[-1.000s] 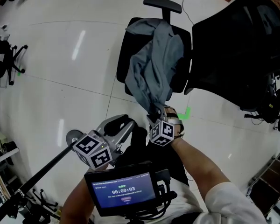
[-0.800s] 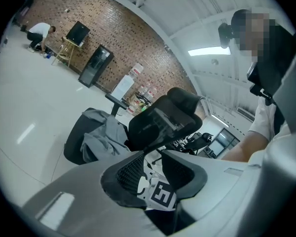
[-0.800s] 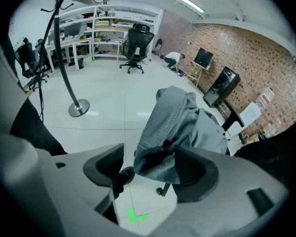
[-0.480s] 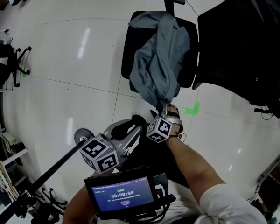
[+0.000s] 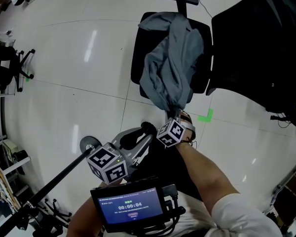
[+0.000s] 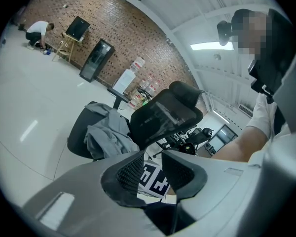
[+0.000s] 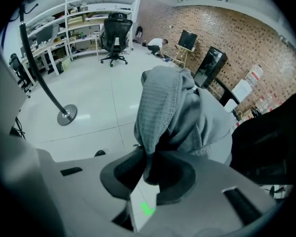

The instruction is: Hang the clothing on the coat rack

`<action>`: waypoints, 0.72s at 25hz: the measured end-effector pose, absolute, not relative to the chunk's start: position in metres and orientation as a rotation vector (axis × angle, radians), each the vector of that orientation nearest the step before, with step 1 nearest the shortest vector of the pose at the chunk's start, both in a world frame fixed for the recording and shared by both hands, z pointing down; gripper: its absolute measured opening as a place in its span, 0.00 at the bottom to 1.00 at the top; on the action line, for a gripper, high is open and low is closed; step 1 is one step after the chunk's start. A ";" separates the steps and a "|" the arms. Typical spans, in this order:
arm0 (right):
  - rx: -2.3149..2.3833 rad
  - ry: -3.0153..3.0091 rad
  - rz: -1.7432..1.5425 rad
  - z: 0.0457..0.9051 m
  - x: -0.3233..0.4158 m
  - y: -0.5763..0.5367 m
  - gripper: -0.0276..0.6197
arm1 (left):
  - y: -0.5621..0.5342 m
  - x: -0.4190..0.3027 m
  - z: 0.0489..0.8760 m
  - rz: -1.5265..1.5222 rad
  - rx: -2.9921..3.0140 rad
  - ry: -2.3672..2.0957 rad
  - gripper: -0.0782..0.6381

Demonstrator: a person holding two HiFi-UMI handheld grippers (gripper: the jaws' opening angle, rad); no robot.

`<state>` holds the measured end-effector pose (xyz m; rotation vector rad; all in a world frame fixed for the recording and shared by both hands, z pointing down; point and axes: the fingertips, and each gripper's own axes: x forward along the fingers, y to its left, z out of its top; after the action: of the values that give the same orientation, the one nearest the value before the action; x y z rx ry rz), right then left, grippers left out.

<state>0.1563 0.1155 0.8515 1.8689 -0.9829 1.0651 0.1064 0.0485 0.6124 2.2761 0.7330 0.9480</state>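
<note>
A grey garment lies draped over a black office chair and hangs off its front. My right gripper points steeply down at the garment's lowest fold. Its jaws have just been closing, and in the right gripper view the grey cloth is pinched between the pads of that gripper. My left gripper hovers to the left of it, apart from the cloth. In the left gripper view a gap shows between the jaws of that gripper, with nothing in it. The coat rack's dark pole rises from a round base.
A second black chair stands close on the right of the first. More office chairs and shelving line the left edge. A small screen sits at my chest. A green tape mark is on the pale floor.
The right gripper has sunk a little onto the garment's hanging end. The left gripper has hardly shifted.
</note>
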 end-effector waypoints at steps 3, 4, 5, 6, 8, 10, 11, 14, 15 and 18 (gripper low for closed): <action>1.885 -1.005 1.041 0.841 0.156 0.122 0.11 | 0.050 0.111 0.611 0.937 2.279 0.742 0.27; 1.892 -1.014 1.030 0.836 0.155 0.124 0.11 | 0.051 0.113 0.611 0.933 2.281 0.744 0.28; 1.900 -1.024 1.019 0.831 0.155 0.126 0.11 | 0.051 0.115 0.612 0.931 2.282 0.746 0.28; 1.905 -1.035 1.007 0.826 0.154 0.127 0.11 | 0.051 0.117 0.612 0.929 2.284 0.749 0.28; 1.915 -1.060 0.981 0.816 0.153 0.127 0.10 | 0.052 0.121 0.612 0.927 2.289 0.756 0.28; 1.930 -1.083 0.956 0.805 0.153 0.127 0.10 | 0.055 0.126 0.613 0.925 2.291 0.767 0.27; 1.938 -1.093 0.945 0.800 0.153 0.126 0.10 | 0.057 0.128 0.614 0.924 2.292 0.773 0.28; 1.959 -1.125 0.910 0.785 0.155 0.122 0.10 | 0.061 0.134 0.614 0.920 2.297 0.789 0.27; 1.966 -1.137 0.897 0.780 0.156 0.120 0.10 | 0.062 0.137 0.614 0.919 2.299 0.793 0.27; 1.984 -1.168 0.851 0.763 0.159 0.115 0.10 | 0.064 0.142 0.614 0.924 2.323 0.806 0.27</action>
<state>0.1594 0.1150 0.7630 1.9840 -1.1677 0.8507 0.1417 0.0637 0.6139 2.3231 0.8059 0.9235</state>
